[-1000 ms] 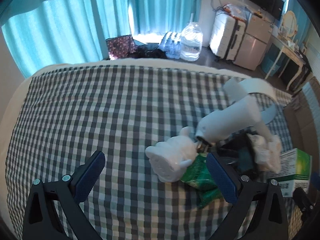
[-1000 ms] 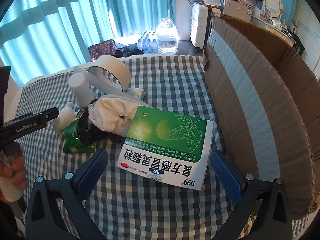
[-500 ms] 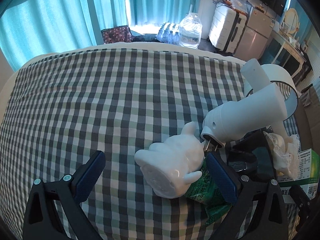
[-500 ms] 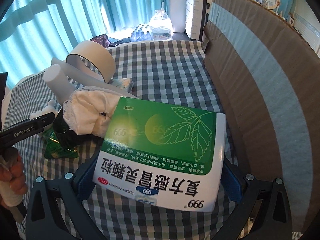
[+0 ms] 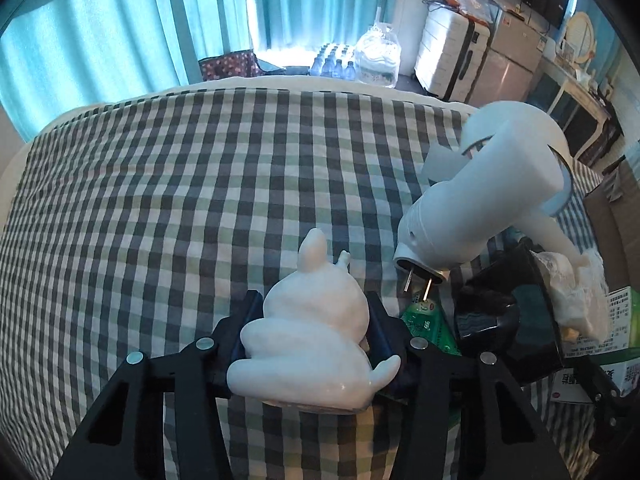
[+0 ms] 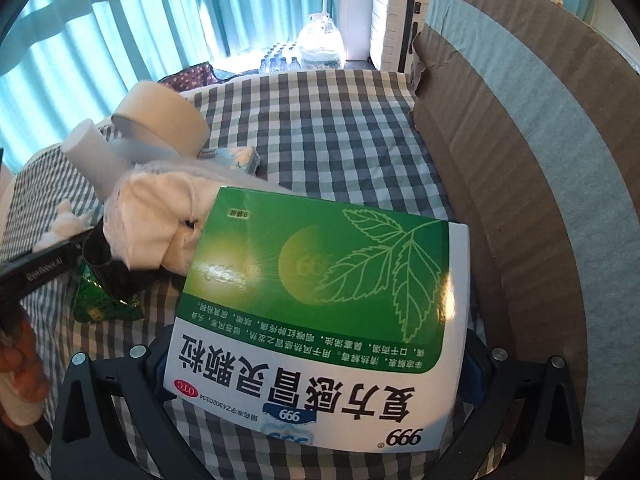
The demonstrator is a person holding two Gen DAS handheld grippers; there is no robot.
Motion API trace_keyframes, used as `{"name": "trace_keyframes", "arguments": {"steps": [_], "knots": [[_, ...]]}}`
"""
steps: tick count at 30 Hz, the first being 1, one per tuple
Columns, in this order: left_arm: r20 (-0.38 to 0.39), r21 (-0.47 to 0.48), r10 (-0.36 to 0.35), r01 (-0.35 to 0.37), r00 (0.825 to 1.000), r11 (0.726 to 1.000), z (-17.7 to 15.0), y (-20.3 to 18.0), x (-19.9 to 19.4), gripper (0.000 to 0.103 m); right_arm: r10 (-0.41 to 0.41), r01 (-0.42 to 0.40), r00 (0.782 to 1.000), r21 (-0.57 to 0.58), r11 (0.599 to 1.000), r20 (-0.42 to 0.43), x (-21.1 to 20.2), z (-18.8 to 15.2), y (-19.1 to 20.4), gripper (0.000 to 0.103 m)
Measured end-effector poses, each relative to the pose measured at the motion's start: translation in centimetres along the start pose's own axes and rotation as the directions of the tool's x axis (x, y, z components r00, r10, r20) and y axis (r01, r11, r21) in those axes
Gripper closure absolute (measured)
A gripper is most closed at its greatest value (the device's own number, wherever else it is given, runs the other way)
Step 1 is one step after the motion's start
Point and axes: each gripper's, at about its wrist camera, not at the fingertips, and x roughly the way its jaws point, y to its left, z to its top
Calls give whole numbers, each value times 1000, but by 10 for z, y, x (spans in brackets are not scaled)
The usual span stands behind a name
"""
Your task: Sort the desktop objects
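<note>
My left hand-held gripper [image 5: 316,330] points steeply downward, and its jaws are closing with the white figurine [image 5: 312,344] between them; the blue pads [image 5: 378,322] sit right against its flanks on both sides. My right hand-held gripper [image 6: 316,364] is pitched down just as steeply, its jaws spread wide either side of the green medicine box [image 6: 320,304], whose near end hides the pads, so I cannot tell whether they press on it. In the right wrist view the black body of my left gripper enters from the left edge, with my left hand [image 6: 20,364] wrapped round its handle below.
</note>
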Motion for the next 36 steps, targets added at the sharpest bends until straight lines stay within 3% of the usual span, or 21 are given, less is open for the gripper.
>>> {"name": "trace_keyframes", "arguments": {"steps": [9,20,28,36], "knots": [[54,22,54,-56,997,998,-1,-3,-18,51,24,-24,1000,-16,1000,6,-2,-7,-1,5],[153,-8,69,-68,986,998,-7,5,-64,51,52,-49,995,-42,998,81,-51,5,10,5],[201,-11,99,-98,975,995,-20,6,-121,51,109,-93,982,-105,990,156,-106,11,28,5],[284,-28,111,-107,952,994,-25,8,-190,51,165,-134,956,-138,981,244,-160,14,40,5]]}}
